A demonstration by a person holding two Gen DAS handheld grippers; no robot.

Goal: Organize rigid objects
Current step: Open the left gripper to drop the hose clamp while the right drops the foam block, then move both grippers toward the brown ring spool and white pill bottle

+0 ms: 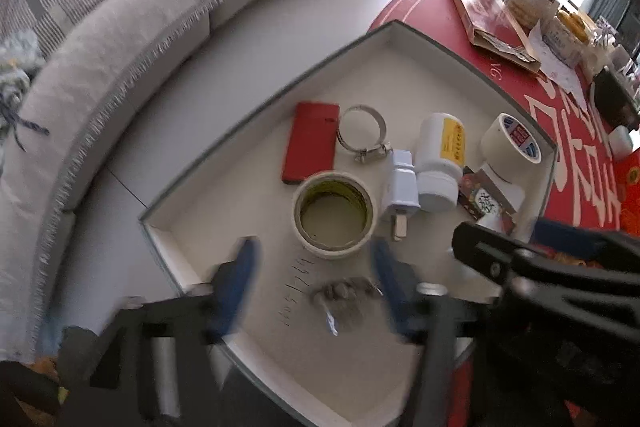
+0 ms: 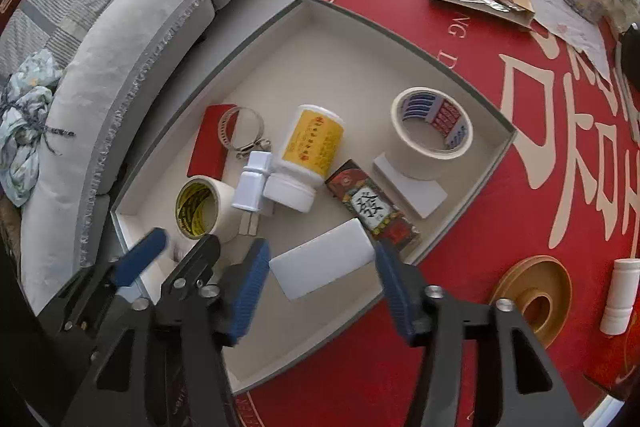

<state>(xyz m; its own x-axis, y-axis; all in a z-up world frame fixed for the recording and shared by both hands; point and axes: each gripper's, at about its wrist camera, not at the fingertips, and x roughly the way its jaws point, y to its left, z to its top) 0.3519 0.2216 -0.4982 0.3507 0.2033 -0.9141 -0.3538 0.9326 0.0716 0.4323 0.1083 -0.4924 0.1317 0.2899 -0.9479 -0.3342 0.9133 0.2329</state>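
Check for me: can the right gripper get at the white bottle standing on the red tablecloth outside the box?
Probably yes. The right gripper is open over a white block in the box, pads not pressing it. The white bottle stands clear on the cloth, with only the tan disc beside it.

The box [image 2: 472, 183] looked like matt cardboard. The ring clamp [image 2: 240, 131] was shiny metal. The bottle [image 2: 308, 155] and plug [image 2: 252, 183] were smooth white plastic. The sofa cover [image 2: 132, 39] was soft cloth.
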